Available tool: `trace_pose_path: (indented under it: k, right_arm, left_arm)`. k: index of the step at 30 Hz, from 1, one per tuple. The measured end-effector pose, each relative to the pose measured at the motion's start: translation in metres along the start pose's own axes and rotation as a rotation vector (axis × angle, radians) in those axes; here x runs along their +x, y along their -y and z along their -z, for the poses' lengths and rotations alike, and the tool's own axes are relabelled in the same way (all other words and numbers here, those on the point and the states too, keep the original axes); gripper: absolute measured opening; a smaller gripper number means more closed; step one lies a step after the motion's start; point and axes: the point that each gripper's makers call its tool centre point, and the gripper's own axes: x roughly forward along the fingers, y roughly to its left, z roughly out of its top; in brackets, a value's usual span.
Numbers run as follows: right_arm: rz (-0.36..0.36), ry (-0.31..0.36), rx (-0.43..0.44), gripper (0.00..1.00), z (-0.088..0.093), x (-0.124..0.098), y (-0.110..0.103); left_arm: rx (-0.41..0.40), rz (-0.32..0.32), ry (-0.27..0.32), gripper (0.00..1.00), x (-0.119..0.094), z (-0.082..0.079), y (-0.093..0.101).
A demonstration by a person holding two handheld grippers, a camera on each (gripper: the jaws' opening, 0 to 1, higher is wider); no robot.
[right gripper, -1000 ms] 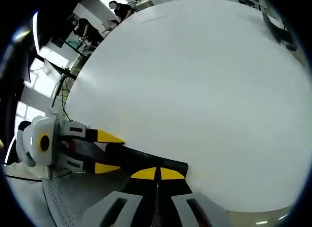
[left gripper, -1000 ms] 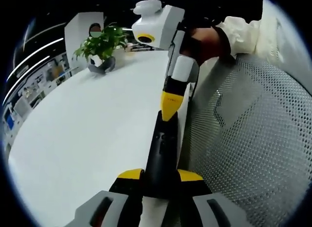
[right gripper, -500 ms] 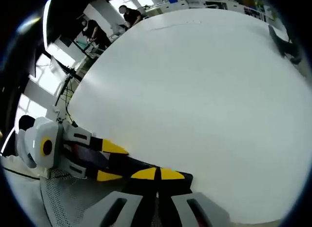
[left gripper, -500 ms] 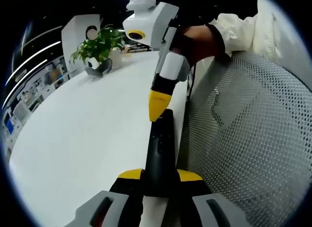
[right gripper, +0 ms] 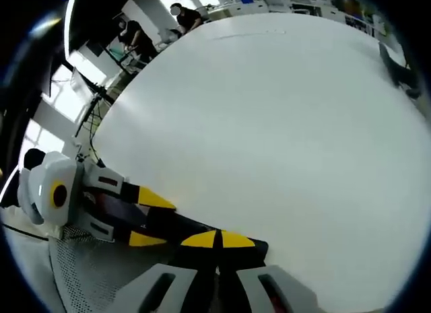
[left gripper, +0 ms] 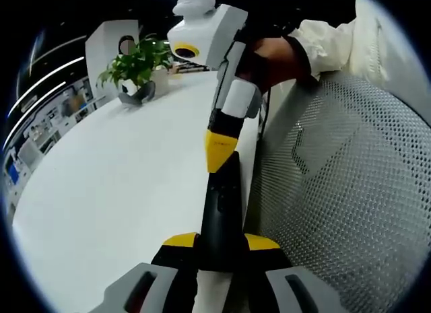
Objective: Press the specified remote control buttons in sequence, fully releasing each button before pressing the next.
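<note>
The slim black remote control [left gripper: 222,212] lies along the counter [left gripper: 114,192] edge, clamped in the left gripper [left gripper: 221,242] — a mesh chair [left gripper: 337,205] crowds three o'clock. The right gripper [left gripper: 220,150], yellow tips together, touches its far end. Smooth white room spreads toward a potted plant [left gripper: 138,60] at eleven o'clock.

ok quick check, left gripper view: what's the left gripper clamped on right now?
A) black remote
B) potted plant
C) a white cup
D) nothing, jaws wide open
A: the left gripper has its yellow-tipped jaws closed on the near end of the black remote, while the right gripper touches the remote's far end with its shut tips.
</note>
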Motion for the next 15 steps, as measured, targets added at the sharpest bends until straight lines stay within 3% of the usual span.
trace_pose_path:
  k: [3,9,15]
  right_arm:
    - [0.006,0.007,-0.011,0.00,-0.0014,-0.0004,0.0016]
    - [-0.027,0.023,0.058,0.00,-0.0019,-0.0005,0.0045]
    - [-0.015,0.021,0.031,0.00,-0.0024,0.0010,0.0031]
  left_arm:
    - [0.002,0.000,0.000,0.25,0.0001,0.0000,-0.0003]
    - [0.004,0.001,0.001,0.25,0.0001,-0.0001,-0.0005]
    - [0.006,0.001,0.001,0.25,0.0005,0.0001,-0.0006]
